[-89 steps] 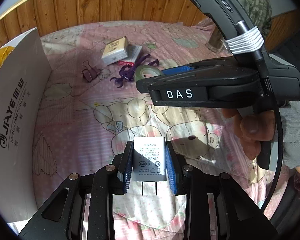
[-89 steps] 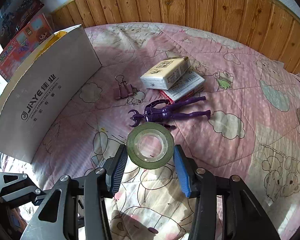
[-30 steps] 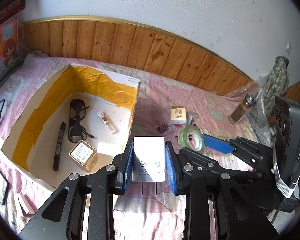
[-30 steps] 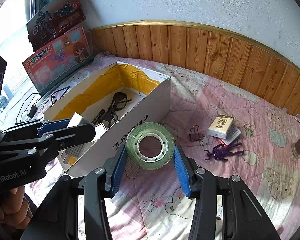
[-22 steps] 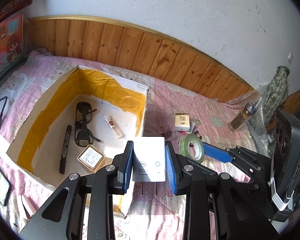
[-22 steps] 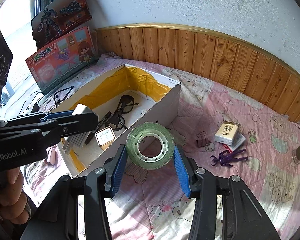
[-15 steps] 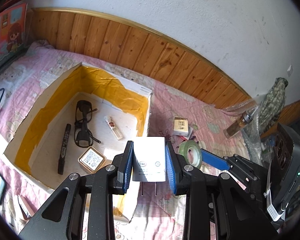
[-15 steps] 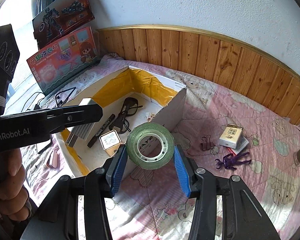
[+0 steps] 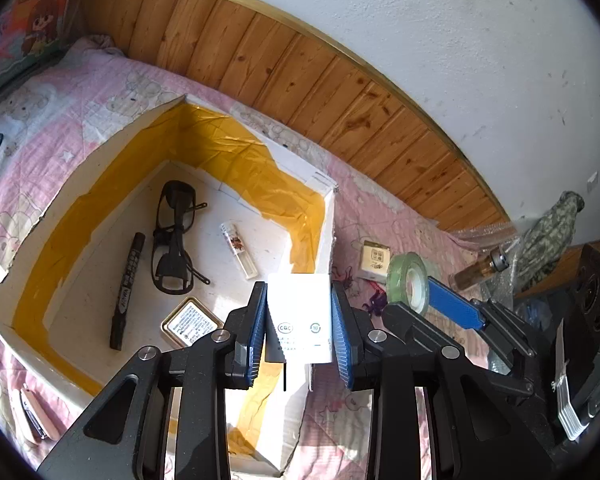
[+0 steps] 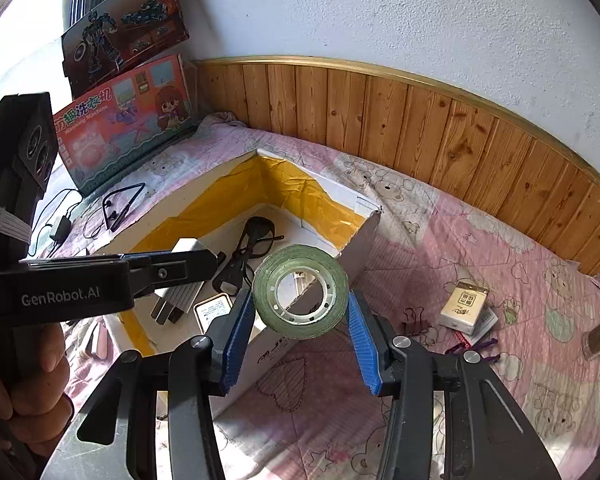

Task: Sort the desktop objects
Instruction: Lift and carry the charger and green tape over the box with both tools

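My left gripper point(image 9: 299, 322) is shut on a white plug charger point(image 9: 299, 312), prongs toward the camera, held above the near right corner of the white cardboard box point(image 9: 327, 232) with yellow-taped walls. In the right wrist view the same charger point(image 10: 180, 280) hangs over the box's near end. My right gripper point(image 10: 301, 320) is shut on a green tape roll point(image 10: 300, 291), held above the box's right wall point(image 10: 362, 248). From the left wrist view the tape roll point(image 9: 406, 280) shows just right of the box.
Inside the box lie black glasses point(image 9: 174, 236), a black marker point(image 9: 126, 276), a small tube point(image 9: 239, 249) and a gold tin point(image 9: 189, 322). On the pink bedspread right of the box sit a small carton point(image 10: 466, 304), binder clips point(image 10: 416, 318) and a purple toy point(image 10: 474, 346). Toy boxes point(image 10: 124, 120) lean at the wall.
Both grippers have carried their loads leftward toward the box; it now lies nearer and more below them. The left gripper has rolled somewhat. Both grips are unchanged.
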Available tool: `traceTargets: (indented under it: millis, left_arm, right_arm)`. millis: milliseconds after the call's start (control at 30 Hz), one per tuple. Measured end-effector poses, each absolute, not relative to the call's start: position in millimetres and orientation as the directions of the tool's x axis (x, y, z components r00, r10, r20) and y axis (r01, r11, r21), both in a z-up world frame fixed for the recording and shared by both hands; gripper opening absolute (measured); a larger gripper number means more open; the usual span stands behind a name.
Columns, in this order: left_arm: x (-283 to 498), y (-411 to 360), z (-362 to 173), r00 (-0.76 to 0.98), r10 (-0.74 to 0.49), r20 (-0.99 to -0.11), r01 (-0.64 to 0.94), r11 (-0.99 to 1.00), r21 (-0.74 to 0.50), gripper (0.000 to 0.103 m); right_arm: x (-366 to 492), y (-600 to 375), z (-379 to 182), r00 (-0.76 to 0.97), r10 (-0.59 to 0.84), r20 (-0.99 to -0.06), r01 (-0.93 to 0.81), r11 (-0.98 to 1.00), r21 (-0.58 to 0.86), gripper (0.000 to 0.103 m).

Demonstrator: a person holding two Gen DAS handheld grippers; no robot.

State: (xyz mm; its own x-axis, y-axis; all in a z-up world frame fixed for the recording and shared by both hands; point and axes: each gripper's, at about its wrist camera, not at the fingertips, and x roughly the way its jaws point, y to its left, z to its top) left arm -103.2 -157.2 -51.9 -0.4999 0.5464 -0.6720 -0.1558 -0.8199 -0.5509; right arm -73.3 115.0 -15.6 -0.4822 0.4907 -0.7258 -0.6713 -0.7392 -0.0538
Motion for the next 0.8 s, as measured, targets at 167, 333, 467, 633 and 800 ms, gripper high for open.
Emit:
traceTargets:
  millis: [167,333,467,633,800]
  left_arm:
    - [-112.1,-155.1,-59.8,-0.480,0.542,-0.690,-0.145,-0.824,-0.547,0.031]
    - [-115.0,-147.0,-67.6,-0.466,0.513,-0.721,-0.141,-0.848,-0.512,0.031]
    - [-118.4,-140.4,-75.8,-0.448,0.492,-0.747,-0.133,-0.862,-0.489,0.031]
    - [-121.4,-133.9,-83.6,-0.433,0.454,-0.778,-0.117,-0.885,-0.451,0.031]
    - [-123.7,-127.7,-87.9,-0.431,0.411,-0.803,-0.115,-0.908,-0.403,0.031]
  right_arm:
    - [-86.4,131.4,-11.0,-0.476,0.488,-0.732,-0.666,-0.743,-0.061,0.048]
    - [-100.1,146.5,-10.0,-0.476,0.474,-0.741,-0.658,-0.751,-0.059,0.049]
    - [-110.6,156.0,-11.0,-0.473,0.460,-0.751,-0.649,-0.759,-0.057,0.049]
    - [-123.5,164.8,-11.7,-0.462,0.457,-0.760,-0.633,-0.770,-0.078,0.049]
    - [-139.9,171.3,-21.0,-0.442,0.435,-0.785,-0.605,-0.790,-0.098,0.049]
